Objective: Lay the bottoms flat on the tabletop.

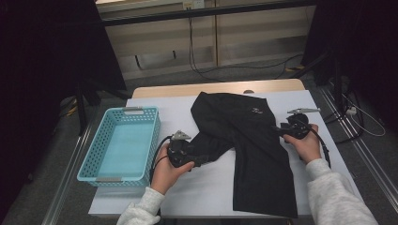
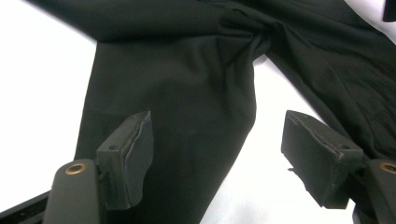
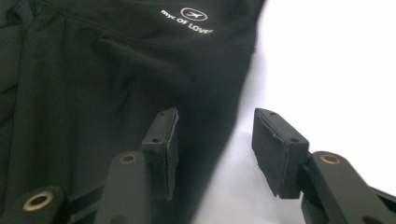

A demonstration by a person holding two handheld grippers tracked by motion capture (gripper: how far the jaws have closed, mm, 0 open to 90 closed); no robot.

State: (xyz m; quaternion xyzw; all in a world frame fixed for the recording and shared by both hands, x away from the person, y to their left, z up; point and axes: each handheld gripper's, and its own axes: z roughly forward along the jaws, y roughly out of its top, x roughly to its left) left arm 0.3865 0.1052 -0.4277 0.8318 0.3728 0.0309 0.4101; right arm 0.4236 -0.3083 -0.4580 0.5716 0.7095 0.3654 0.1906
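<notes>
Black trousers [image 1: 248, 140] lie spread on the white table [image 1: 202, 187]. The left gripper [image 2: 217, 154] hangs released over one leg's end; the right gripper [image 3: 215, 149] stands released over the other leg's outer edge. A blue basket [image 1: 119, 145] sits beyond the left gripper.

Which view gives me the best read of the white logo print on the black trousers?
The right gripper view: the logo is close and its lettering is partly readable on the black trousers. In the high view it is a tiny white mark. The left gripper view has plain black cloth.
</notes>
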